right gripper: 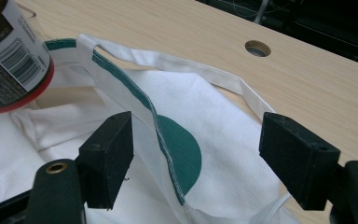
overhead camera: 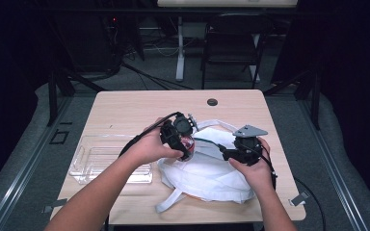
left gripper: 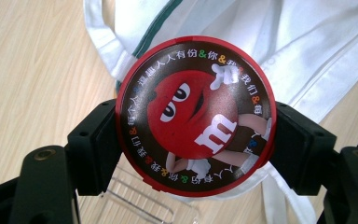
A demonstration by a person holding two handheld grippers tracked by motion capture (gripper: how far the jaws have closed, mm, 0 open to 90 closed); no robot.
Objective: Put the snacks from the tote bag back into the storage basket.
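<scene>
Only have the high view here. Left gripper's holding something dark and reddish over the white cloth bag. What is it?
Observer: A round red-rimmed tin with a red cartoon candy character on its lid; the left gripper is clamped on its sides.
Operator: Right gripper gripping the bag?
Observer: No. The right gripper is open, its jaws either side of the white cloth bag's green-trimmed edge.
Operator: Any print on the bag?
Observer: A green disc, partly covered by that edge.
</scene>
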